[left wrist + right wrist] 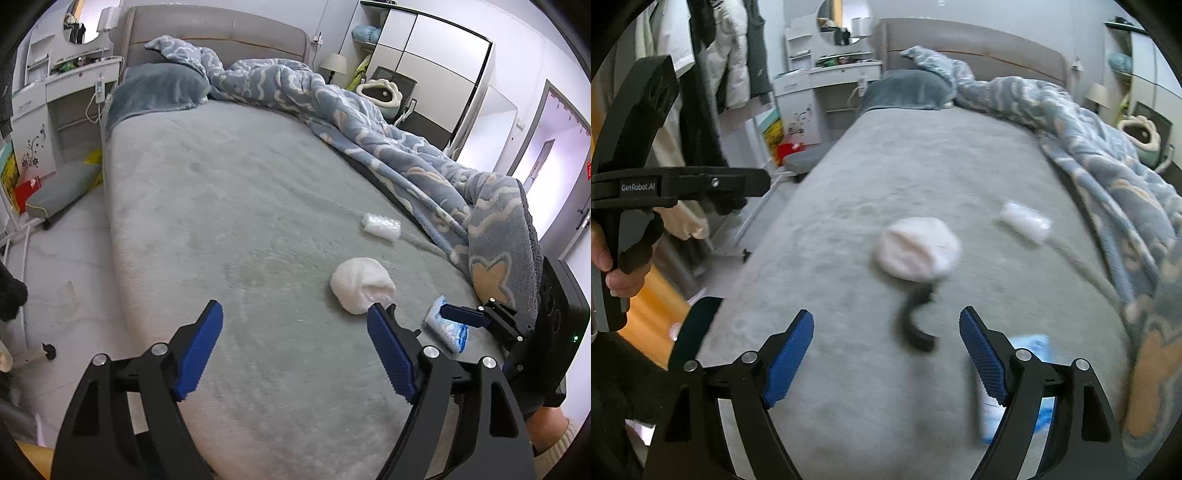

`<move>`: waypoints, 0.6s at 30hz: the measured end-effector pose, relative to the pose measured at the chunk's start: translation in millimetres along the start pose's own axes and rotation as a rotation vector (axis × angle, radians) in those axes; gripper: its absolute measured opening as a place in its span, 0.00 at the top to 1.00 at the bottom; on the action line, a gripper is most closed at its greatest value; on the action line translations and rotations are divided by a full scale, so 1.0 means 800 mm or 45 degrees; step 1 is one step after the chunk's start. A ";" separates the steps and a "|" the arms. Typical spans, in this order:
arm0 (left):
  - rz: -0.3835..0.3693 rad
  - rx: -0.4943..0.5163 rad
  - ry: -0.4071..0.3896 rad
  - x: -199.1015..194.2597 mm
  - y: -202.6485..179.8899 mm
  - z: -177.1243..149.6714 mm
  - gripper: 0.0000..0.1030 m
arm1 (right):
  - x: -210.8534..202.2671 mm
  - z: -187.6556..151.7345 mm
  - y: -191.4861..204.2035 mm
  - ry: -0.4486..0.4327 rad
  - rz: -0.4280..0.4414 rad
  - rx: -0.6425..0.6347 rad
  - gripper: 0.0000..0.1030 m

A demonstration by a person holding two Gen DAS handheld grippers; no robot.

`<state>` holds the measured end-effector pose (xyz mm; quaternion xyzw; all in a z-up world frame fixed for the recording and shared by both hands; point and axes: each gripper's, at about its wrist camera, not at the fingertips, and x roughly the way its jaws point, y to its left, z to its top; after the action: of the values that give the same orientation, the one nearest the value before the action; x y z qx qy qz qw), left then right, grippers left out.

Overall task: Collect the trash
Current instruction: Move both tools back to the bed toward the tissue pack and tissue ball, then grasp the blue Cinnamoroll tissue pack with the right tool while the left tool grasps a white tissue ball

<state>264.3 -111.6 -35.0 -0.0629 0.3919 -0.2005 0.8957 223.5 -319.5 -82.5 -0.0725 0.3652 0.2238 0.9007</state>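
Both your tools are spread wide and hold nothing: the left tool point(295, 350) hovers over the bed point(221, 206), the right tool point(886, 350) beside it. The blue wrapper point(447, 328) lies flat just under your right tool, near the white wad point(362, 284). Come down steeply, pinch one raised edge, and avoid snagging the plush sheet. The plastic packet point(381, 226) lies farther up.

Both wrist views look low along the bed point(229, 206) toward the headboard point(975, 48) from its foot; both share the white wad point(362, 284).
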 end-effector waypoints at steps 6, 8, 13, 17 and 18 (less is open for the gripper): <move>-0.049 -0.070 0.030 0.019 -0.014 0.002 0.17 | -0.009 -0.017 -0.028 -0.005 -0.045 0.037 0.17; -0.057 -0.080 0.038 0.025 -0.020 0.002 0.16 | -0.012 -0.021 -0.037 -0.013 -0.061 0.054 0.17; -0.050 -0.067 0.060 0.042 -0.033 0.001 0.14 | -0.014 -0.030 -0.057 -0.012 -0.101 0.094 0.16; -0.037 -0.065 0.072 0.055 -0.039 0.000 0.14 | -0.012 -0.036 -0.073 -0.002 -0.115 0.137 0.16; -0.034 -0.068 0.070 0.057 -0.039 0.000 0.13 | -0.011 -0.036 -0.078 0.000 -0.115 0.150 0.15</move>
<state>282.4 -159.0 -57.4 -0.0863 0.4208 -0.2035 0.8798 228.0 -386.4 -99.5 -0.0359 0.3743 0.1611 0.9125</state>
